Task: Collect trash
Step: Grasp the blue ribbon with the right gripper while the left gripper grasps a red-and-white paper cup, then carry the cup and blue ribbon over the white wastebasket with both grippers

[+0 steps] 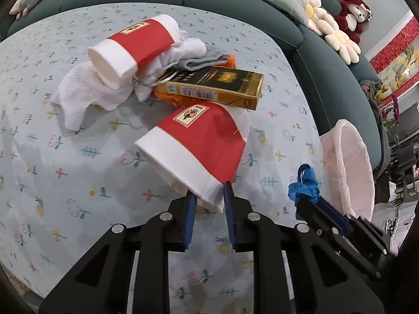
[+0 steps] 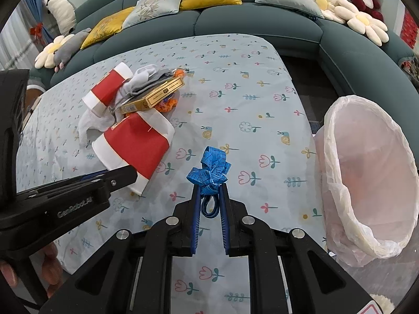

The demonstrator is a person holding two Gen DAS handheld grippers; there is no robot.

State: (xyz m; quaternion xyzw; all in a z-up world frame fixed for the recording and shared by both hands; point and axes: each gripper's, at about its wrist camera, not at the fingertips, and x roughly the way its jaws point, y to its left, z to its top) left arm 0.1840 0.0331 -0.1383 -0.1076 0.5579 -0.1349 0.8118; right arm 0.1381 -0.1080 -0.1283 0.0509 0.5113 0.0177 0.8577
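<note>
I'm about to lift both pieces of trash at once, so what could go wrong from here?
The left claw pinches only the rim of the flattened paper cup; it could slip out when lifted. The blue tape bundle sits loosely at the right claw tips, with loops that might snag or drop short of the lined bin.

Two cups [image 2: 133, 146] and a box [image 2: 154, 95] lie left on the table [image 2: 248, 83]; the bin [image 2: 366, 178] stands right.
</note>
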